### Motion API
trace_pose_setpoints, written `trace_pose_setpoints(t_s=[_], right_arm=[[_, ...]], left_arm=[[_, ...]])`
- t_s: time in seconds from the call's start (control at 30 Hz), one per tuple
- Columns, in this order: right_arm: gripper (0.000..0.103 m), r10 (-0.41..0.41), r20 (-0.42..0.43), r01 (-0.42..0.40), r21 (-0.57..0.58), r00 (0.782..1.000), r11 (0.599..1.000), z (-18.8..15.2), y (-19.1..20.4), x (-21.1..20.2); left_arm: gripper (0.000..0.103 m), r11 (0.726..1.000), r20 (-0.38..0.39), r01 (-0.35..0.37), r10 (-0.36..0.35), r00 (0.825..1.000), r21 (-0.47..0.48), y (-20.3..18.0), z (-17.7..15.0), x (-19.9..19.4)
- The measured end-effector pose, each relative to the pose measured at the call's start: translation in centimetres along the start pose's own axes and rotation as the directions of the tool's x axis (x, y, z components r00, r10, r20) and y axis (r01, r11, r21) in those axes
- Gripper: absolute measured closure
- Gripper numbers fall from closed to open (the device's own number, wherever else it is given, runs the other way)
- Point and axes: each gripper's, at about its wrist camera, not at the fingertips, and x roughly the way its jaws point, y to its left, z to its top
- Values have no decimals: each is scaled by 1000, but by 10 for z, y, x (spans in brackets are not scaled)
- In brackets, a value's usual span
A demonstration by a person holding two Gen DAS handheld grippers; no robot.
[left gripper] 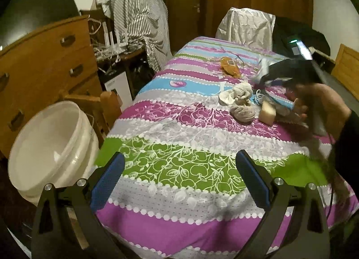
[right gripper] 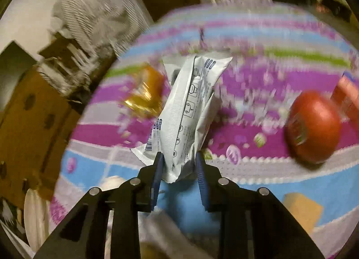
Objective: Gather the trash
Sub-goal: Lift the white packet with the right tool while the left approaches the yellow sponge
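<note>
Pinching white wrapper [right gripper: 190,110], apparently off the bed [right gripper: 280,169], right jaws; left jaws wide, empty.

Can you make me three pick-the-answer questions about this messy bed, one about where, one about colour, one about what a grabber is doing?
1. Where is the big white plastic bucket?
A. beside the bed
B. on the bed
C. under a pillow

2. What colour is the round shiny fruit?
A. green
B. red
C. blue

3. What is the right gripper doing?
A. gaping empty
B. pinching the crinkly white plastic wrapper
C. holding a spoon

Answers: 1 A, it sits off the striped flowery bedspread; 2 B, it looks red; 3 B, the wrapper sits between its pads.
</note>
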Motion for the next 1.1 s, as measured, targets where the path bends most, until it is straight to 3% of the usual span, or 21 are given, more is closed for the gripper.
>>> trace_pose_setpoints(t_s=[0.17,0.27,0.4,0.57,0.73,0.9,1.1], right_arm=[[73,121,175,-113,-55,977,992,-42,-4,-124],[73,74,251,-53,-88,965,995,-95,-20,-193],[72,9,228,7,-71,974,997,-153,-41,-227],[72,-49,173,53,-19,984,998,-226,-62,-241],[72,3,116,-2,-6,993,1000,-268,-59,-229],[72,30,65,-32,27,997,999,-282,-64,-201],[72,94,81,-101,80,992,992,-285,-76,-194]], left_arm=[[7,998,1,51,-51,999,-20,-1,-6,3],[7,998,3,69,-69,998,-9,-6,-11,3],[7,995,-19,96,-97,995,-20,-12,-18,4],[7,995,-21,98,-97,995,24,-28,-28,-2],[7,994,-44,101,-99,994,50,-40,-38,-7],[7,990,-52,107,-102,993,96,-56,-46,-9],[7,982,-56,119,-112,992,146,-74,-52,-9]])
